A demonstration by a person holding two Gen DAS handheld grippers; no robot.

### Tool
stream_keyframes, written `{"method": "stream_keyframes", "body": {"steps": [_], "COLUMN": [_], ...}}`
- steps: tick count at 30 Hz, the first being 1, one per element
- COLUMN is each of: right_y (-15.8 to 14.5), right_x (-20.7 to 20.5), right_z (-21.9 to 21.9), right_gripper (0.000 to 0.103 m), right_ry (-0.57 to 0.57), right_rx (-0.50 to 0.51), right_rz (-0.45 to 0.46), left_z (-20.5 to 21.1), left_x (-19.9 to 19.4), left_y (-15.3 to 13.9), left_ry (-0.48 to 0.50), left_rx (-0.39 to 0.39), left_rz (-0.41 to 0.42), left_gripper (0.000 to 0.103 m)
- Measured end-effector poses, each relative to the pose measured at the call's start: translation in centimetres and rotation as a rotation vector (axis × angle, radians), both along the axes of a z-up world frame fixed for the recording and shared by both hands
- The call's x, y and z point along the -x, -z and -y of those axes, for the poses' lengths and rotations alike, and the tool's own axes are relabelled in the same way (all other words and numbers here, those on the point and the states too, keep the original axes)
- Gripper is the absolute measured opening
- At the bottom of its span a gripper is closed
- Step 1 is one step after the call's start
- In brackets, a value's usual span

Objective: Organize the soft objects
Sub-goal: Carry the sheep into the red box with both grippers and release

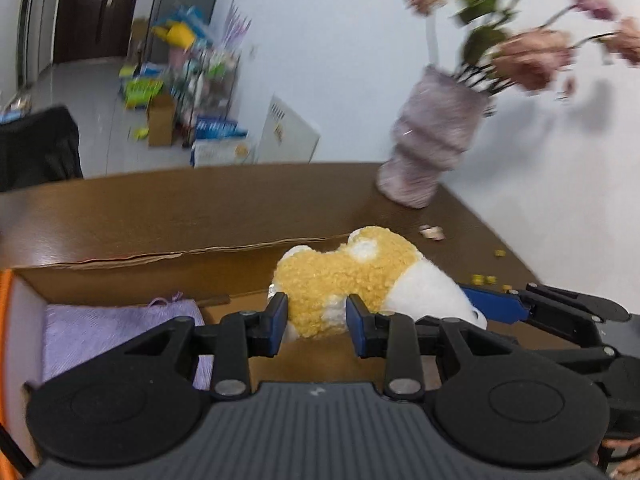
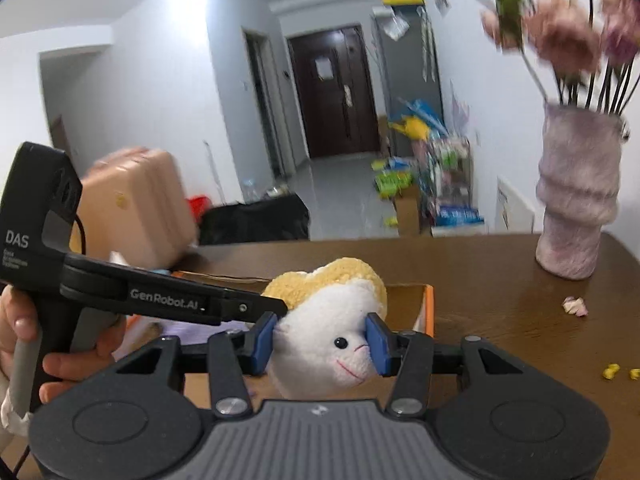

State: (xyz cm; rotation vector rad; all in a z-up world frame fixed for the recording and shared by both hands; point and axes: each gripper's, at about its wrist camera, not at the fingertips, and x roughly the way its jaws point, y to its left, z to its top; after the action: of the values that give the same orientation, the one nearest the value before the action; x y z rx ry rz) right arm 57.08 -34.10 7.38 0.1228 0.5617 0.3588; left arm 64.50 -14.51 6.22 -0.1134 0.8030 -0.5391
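- The plush toy [image 2: 320, 344] has a curly yellow-tan back and a smooth white face with a black bead eye and a pink stitched mouth.
- My right gripper [image 2: 322, 342] is clenched on the toy's white head, one blue pad on each side and both pressing into the fabric.
- My left gripper [image 1: 317, 318] brackets the toy's yellow rear; the pads [image 1: 276, 320] sit at the fur, but I cannot tell whether they are squeezing it.
- In the right wrist view the left gripper enters from 9 o'clock, held in my left hand [image 2: 60, 364], with its tip touching the toy.
- The toy sits over an open cardboard box [image 1: 132, 270], at the box's 3 o'clock end in the left wrist view.
- A folded lavender cloth [image 1: 120, 340] lies inside the box at its 9 o'clock end, apart from the toy.
- The box rests on a brown wooden table [image 1: 200, 208].
- A ribbed mauve vase [image 2: 572, 200] of pink flowers [image 2: 568, 40] stands on the table at 2 o'clock, beside a white wall.
- Small yellow bits [image 2: 612, 370] and a pale petal [image 2: 576, 306] lie on the table at 3 o'clock.
- Beyond the table: a dark door [image 2: 336, 92], a cluttered rack [image 2: 440, 168] and a peach suitcase [image 2: 136, 204].
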Motion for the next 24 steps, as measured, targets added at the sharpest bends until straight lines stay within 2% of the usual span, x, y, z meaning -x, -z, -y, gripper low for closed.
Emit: {"method": "stream_keyframes", "body": {"steps": [3,6,8,10,12,14,17,21,23,24], "right_y": [2.1,3.7,4.3,4.6,4.4,3.7,0.7,-5.8,-8.8,-10.4], "right_x": [-3.5,-5.0,-5.0,-4.9,-4.5,-3.8,-2.3,1.2,3.3,4.6], "right_z": [-0.4,-1.3,-1.8,-2.2,-2.4,-2.4,-1.9,-0.7,-0.3,-0.2], "right_gripper": [0.047,0.051,0.055,0.055,0.055,0.055,0.055,0.063,0.069,0.073], "right_ry": [0.016,0.040,0.058,0.080,0.082,0.080,0.080,0.068,0.066,0.065], "right_rx": [0.013,0.066,0.094,0.145,0.156,0.143,0.133,0.091,0.099,0.109], "right_rz": [-0.075,-0.099,-0.091,-0.078,-0.067,-0.065,-0.027,0.044,0.075,0.091], "left_z": [0.6,0.6,0.4,0.1,-0.4,-1.0,-2.5,-4.7,-6.0,-6.4], "left_x": [-2.5,-3.6,-3.5,-3.2,-2.4,-1.3,0.9,5.0,8.4,10.0], "left_y": [2.3,4.0,4.3,4.3,3.7,2.4,-1.2,-7.2,-10.5,-12.0], "left_ry": [0.012,0.008,0.005,0.016,0.016,0.005,-0.024,-0.068,-0.091,-0.107], "left_rx": [-0.025,-0.034,-0.019,-0.018,-0.032,-0.050,-0.081,-0.135,-0.159,-0.166], "left_rz": [-0.043,-0.062,-0.065,-0.062,-0.050,-0.028,0.032,0.115,0.176,0.208], "left_gripper": [0.032,0.032,0.032,0.032,0.032,0.032,0.032,0.034,0.040,0.049]}}
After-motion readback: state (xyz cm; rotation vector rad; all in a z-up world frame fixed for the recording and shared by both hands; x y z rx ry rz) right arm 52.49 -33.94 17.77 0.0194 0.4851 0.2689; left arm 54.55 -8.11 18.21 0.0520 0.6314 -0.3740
